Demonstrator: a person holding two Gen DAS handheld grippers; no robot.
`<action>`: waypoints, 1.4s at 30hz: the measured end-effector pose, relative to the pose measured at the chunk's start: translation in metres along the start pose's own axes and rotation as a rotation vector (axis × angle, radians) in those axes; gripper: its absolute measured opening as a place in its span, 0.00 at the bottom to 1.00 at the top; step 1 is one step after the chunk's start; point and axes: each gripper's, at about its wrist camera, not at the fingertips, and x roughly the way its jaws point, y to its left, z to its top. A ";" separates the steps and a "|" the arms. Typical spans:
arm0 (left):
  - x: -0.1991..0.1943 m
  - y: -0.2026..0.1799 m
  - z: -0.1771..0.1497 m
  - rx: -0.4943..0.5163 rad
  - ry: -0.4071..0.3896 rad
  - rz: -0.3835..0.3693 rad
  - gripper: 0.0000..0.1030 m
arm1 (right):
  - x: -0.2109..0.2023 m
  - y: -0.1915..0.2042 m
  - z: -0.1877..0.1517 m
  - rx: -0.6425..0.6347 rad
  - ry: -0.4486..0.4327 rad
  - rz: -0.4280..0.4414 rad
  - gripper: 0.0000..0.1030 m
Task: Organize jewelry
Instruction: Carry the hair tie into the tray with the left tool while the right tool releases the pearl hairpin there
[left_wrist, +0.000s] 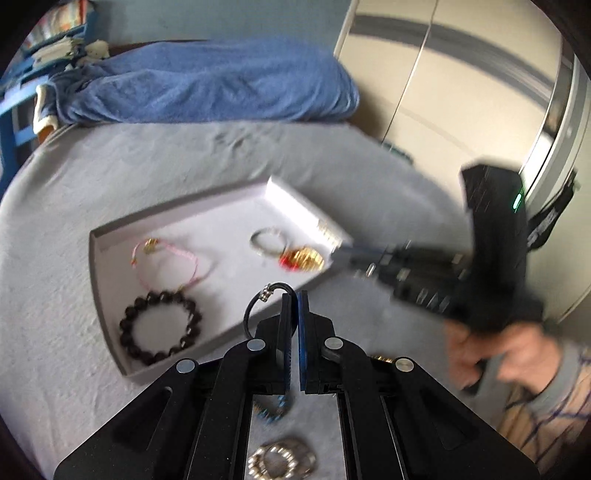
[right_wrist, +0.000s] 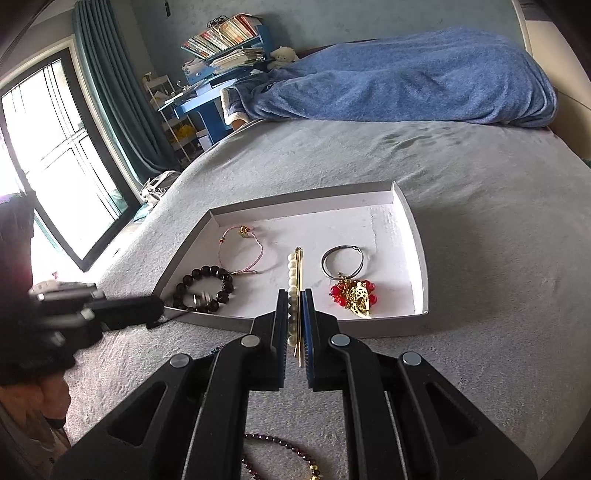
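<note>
A shallow white tray (left_wrist: 110, 236) (right_wrist: 419, 254) lies on the grey bed. In it are a dark bead bracelet (left_wrist: 159, 328) (right_wrist: 205, 288), a pink cord bracelet (left_wrist: 173, 258) (right_wrist: 240, 254) and a ring with red and gold charms (left_wrist: 301, 258) (right_wrist: 351, 291). My left gripper (left_wrist: 293, 295) is shut on a black cord bracelet (left_wrist: 255, 306) above the tray's near edge. My right gripper (right_wrist: 294, 295) is shut on a pearl hair clip with a gold pin (right_wrist: 295, 273), over the tray's front edge; it also shows blurred in the left wrist view (left_wrist: 343, 254).
More jewelry lies on the bed near me: a silver bead bracelet (left_wrist: 284, 461), a blue piece (left_wrist: 273, 410), a garnet bead strand (right_wrist: 284, 450). A blue blanket (right_wrist: 406, 77) is heaped at the bed's far end. A window (right_wrist: 48, 147) and a blue shelf (right_wrist: 221, 74) stand left.
</note>
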 end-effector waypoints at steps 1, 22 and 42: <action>0.000 0.002 0.003 -0.014 -0.011 -0.006 0.04 | 0.001 0.001 0.000 -0.001 0.002 0.001 0.07; 0.062 0.040 0.011 -0.108 -0.019 0.084 0.04 | 0.067 0.025 0.015 -0.081 0.072 -0.031 0.07; 0.058 0.038 -0.001 -0.038 -0.014 0.240 0.60 | 0.066 0.011 0.005 -0.087 0.071 -0.081 0.28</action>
